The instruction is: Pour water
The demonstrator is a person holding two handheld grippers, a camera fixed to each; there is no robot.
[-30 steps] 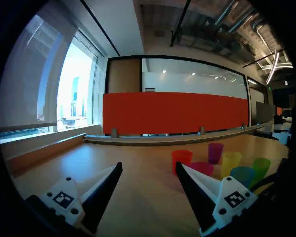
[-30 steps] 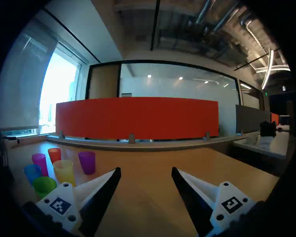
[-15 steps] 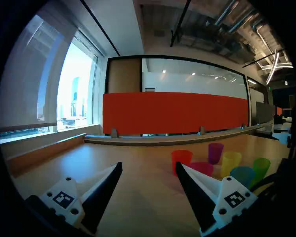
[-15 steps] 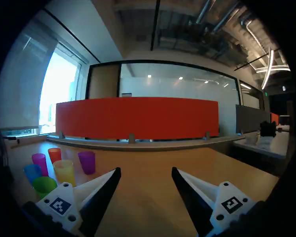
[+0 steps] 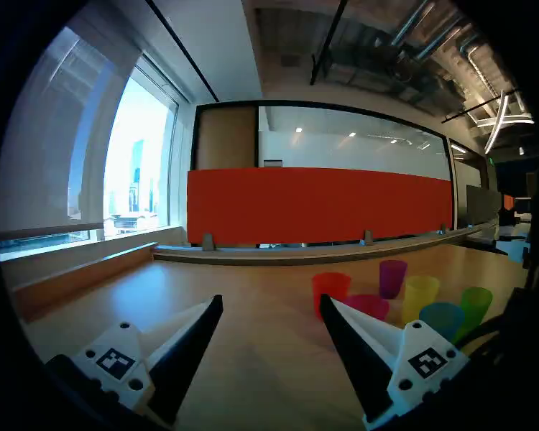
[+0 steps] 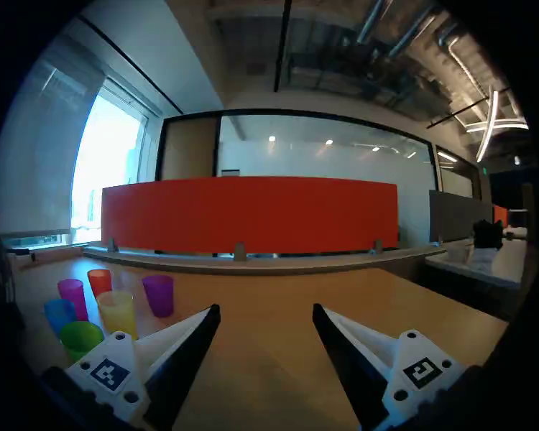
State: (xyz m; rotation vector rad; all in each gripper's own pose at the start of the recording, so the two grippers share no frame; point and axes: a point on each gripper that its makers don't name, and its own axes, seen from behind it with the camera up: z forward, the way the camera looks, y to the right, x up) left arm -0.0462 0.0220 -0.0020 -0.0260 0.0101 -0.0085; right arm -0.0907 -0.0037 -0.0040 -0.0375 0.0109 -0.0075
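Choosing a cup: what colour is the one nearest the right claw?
The cup is green, clearest in the right gripper view.

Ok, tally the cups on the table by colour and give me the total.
red cup: 1
pink cup: 1
purple cup: 1
yellow cup: 1
blue cup: 1
green cup: 1
Total: 6 cups
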